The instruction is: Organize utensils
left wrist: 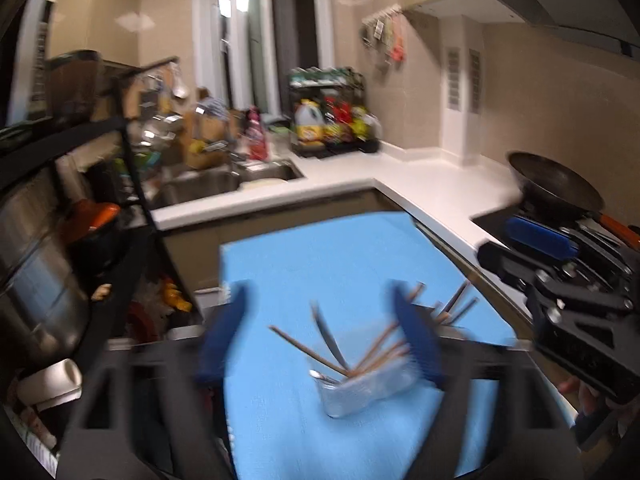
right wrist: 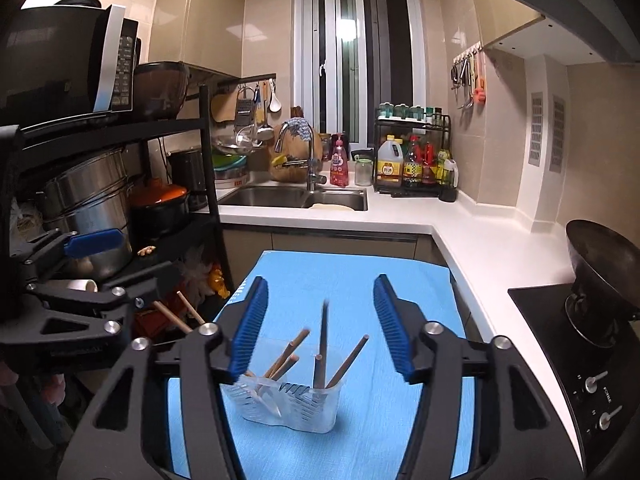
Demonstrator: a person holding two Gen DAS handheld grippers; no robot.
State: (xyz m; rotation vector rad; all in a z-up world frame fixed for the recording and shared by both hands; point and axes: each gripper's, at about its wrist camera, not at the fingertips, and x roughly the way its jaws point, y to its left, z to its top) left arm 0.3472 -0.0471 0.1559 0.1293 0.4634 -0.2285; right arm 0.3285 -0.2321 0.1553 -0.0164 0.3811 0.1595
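Utensils [right wrist: 316, 356] stand gathered in the clear holder [right wrist: 288, 404] at mid blue mat [right wrist: 400, 420]; none seen loose. Left gripper [left wrist: 320, 336] and right gripper [right wrist: 320, 328] released, empty. Task appears near complete.

mat [right wrist: 360, 280]: blue | holder [right wrist: 296, 408]: clear | chopsticks [right wrist: 348, 360]: brown | counter [right wrist: 480, 240]: white
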